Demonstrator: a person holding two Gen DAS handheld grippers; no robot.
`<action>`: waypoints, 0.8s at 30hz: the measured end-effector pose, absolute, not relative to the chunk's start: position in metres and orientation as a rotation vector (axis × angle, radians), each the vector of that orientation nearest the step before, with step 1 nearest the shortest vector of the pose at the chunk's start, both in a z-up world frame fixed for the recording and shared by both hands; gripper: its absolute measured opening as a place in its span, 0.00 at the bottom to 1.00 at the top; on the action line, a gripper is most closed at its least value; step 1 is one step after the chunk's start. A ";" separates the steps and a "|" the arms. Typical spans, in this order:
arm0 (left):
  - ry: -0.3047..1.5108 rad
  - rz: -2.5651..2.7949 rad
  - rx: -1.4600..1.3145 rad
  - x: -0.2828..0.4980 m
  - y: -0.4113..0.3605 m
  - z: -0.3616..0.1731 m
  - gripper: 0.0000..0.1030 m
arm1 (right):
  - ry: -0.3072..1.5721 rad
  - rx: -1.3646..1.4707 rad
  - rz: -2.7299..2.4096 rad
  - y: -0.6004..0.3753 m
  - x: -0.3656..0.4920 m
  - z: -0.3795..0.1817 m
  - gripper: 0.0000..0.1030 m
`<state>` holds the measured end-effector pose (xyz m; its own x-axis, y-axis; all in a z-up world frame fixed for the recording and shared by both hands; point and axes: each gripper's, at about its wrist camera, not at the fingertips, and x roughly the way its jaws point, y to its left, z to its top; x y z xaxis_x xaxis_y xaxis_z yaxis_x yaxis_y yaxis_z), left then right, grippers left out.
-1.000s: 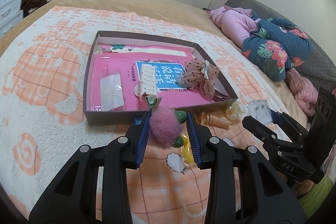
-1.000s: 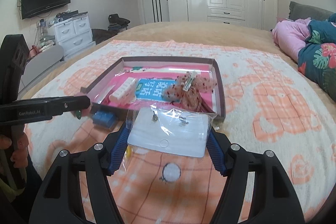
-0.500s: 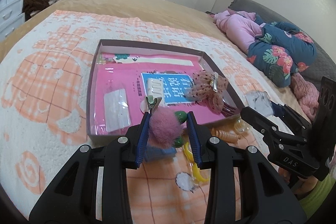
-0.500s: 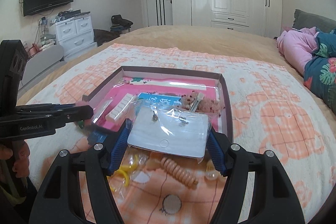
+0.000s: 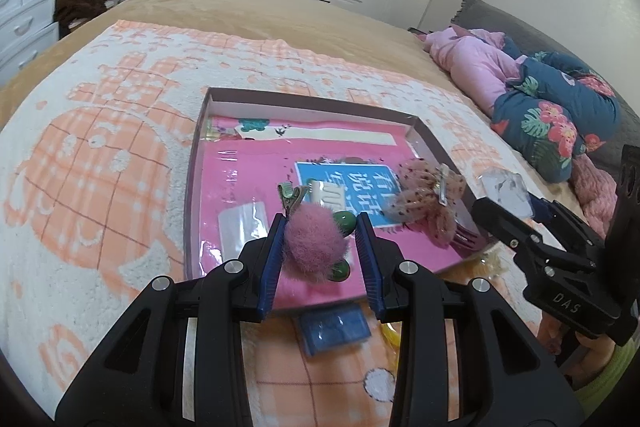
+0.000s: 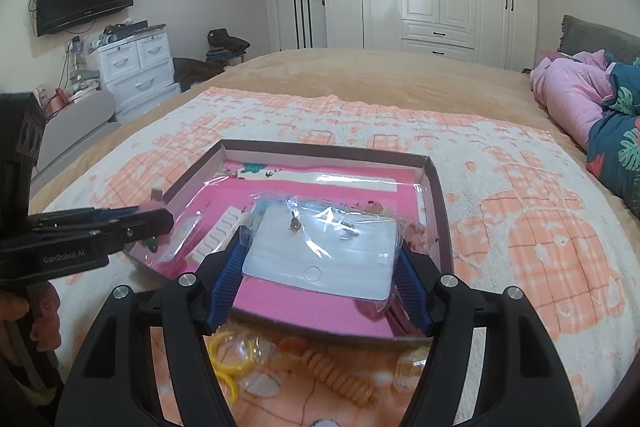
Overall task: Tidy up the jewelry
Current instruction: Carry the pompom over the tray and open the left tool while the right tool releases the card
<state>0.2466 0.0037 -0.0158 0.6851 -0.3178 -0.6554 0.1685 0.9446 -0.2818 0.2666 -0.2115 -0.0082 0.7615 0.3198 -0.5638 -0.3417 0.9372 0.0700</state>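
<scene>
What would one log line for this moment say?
left gripper: shut on pompom clip | right gripper: shut on earring packet | both over box

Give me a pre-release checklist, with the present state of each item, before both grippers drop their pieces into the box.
1. Left gripper grips the pink pom-pom clip: ok.
2. Right gripper grips the clear bag with the white card: ok.
3. Pom-pom clip is above the box interior: ok, it sits over the near edge area.
4. Bag is above the box: ok.
5. Free pink floor under each piece: cannot tell; the white comb clip and the mesh bow lie close by.
6. Leftovers outside the box, such as the blue packet and the orange spiral tie: not ok, not yet packed.
</scene>
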 end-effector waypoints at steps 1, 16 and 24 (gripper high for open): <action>0.772 -0.270 -0.207 0.249 0.005 -0.017 0.26 | 0.607 -0.038 0.361 -0.210 0.269 -0.008 0.64; 0.792 -0.225 -0.202 0.282 0.006 -0.026 0.26 | 0.643 -0.072 0.370 -0.198 0.301 -0.021 0.65; 0.810 -0.201 -0.171 0.300 0.001 -0.032 0.26 | 0.690 -0.073 0.370 -0.201 0.308 -0.038 0.65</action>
<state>0.3004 0.0014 -0.0322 0.6724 -0.2430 -0.6992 0.1125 0.9672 -0.2279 0.3083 -0.2008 -0.0377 0.7090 0.3094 -0.6338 -0.3573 0.9323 0.0555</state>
